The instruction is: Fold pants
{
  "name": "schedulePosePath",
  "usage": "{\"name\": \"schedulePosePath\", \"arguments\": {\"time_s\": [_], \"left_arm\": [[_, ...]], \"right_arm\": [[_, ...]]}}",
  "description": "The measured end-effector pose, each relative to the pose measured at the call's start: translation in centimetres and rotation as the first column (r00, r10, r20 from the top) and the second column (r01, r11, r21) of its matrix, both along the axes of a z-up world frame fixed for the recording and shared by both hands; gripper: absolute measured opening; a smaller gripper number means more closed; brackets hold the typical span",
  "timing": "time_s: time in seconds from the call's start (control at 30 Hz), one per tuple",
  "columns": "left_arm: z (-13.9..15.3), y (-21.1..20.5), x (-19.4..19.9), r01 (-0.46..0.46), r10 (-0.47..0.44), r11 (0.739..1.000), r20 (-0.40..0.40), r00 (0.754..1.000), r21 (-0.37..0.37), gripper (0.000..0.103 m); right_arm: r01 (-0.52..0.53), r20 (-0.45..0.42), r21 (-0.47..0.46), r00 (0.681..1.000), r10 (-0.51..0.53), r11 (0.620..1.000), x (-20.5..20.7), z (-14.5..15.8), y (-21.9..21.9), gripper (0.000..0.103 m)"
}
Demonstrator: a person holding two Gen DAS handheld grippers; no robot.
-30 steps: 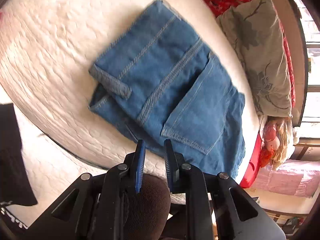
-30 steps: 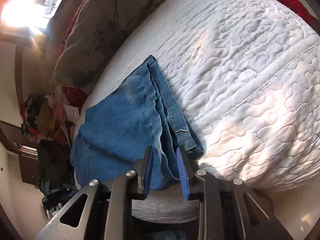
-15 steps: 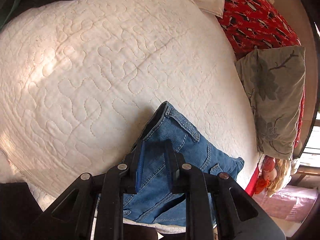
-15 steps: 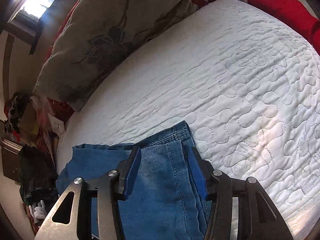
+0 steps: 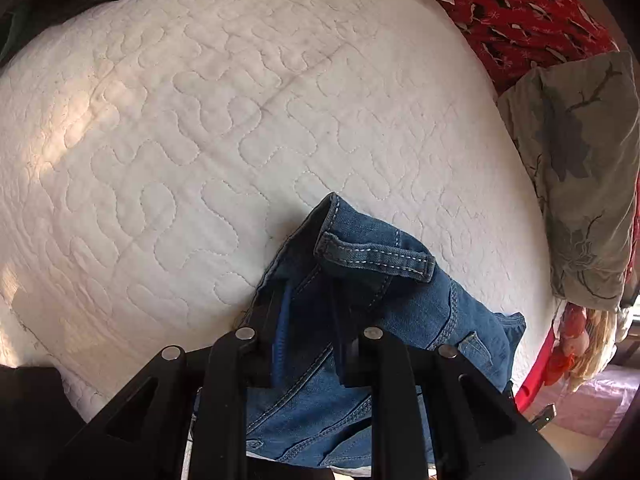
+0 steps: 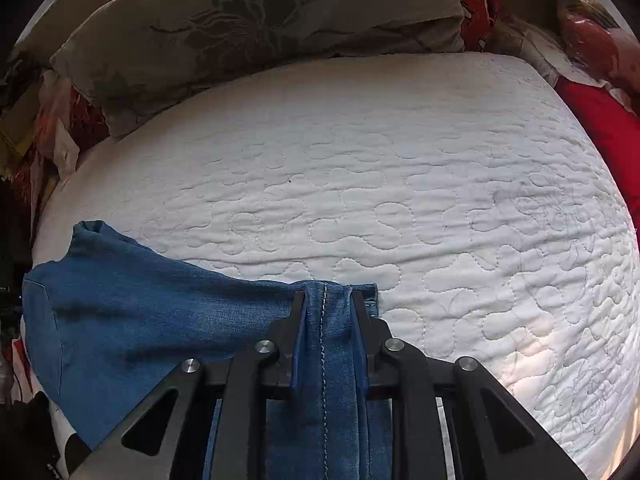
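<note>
The left gripper (image 5: 306,312) was clenched narrowly on the waistband of the folded blue denim pants (image 5: 384,312). The right gripper (image 6: 329,312) was closing its jaws on the pants' stitched hem edge, held between them. Beyond both fingertips lay open white quilted mattress (image 6: 400,184).

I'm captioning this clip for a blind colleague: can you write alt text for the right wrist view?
The right gripper is closing on a stitched seam fold of blue denim pants, the fabric between its blue-padded fingers. The pants trail left across a white quilted mattress, with a grey floral pillow beyond.
</note>
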State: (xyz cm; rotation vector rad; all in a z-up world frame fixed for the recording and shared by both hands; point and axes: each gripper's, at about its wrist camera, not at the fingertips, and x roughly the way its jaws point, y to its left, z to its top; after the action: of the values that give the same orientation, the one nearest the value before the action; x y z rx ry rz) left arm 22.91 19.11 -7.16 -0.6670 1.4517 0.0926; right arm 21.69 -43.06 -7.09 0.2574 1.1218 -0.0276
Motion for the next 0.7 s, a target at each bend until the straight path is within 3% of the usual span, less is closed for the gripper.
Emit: {"name": "schedulePosePath", "arguments": {"time_s": [0.1, 0.23, 0.33, 0.47, 0.67, 0.7], "left_arm": [[1.4, 1.8, -1.1, -0.007, 0.007, 1.000, 0.020, 1.000, -0.004, 0.016], [2.9, 4.2, -5.1, -0.032, 0.038, 0.996, 0.077, 0.996, -0.082, 0.016], [1.7, 4.6, -8.8, -0.039, 0.052, 0.985, 0.076, 0.996, -0.168, 0.016], [-1.5, 2.8, -11.8, -0.045, 0.052, 0.957, 0.016, 0.999, -0.286, 0.016], [-3.4, 2.0, -12.0, -0.104, 0.110, 0.926, -0.004, 0.994, -0.362, 0.017], [-3.6, 1.7, -11.5, -0.110, 0.116, 0.925, -0.007, 0.993, -0.365, 0.025]], "right_arm": [[0.033, 0.001, 0.053, 0.999, -0.033, 0.998, -0.4, 0.8, -0.2, 0.028], [0.085, 0.069, 0.166, 0.993, -0.098, 0.982, -1.6, 3.6, -1.5, 0.034], [0.012, 0.098, 0.197, 0.995, -0.032, 0.980, -0.6, 5.6, 0.6, 0.044], [-0.095, 0.110, 0.244, 0.991, 0.070, 0.965, 2.4, 6.8, 5.5, 0.045], [-0.188, 0.075, 0.311, 0.982, 0.173, 0.932, 6.7, 5.7, 12.9, 0.045], [-0.192, 0.067, 0.315, 0.981, 0.181, 0.930, 7.3, 5.3, 13.8, 0.045]]}}
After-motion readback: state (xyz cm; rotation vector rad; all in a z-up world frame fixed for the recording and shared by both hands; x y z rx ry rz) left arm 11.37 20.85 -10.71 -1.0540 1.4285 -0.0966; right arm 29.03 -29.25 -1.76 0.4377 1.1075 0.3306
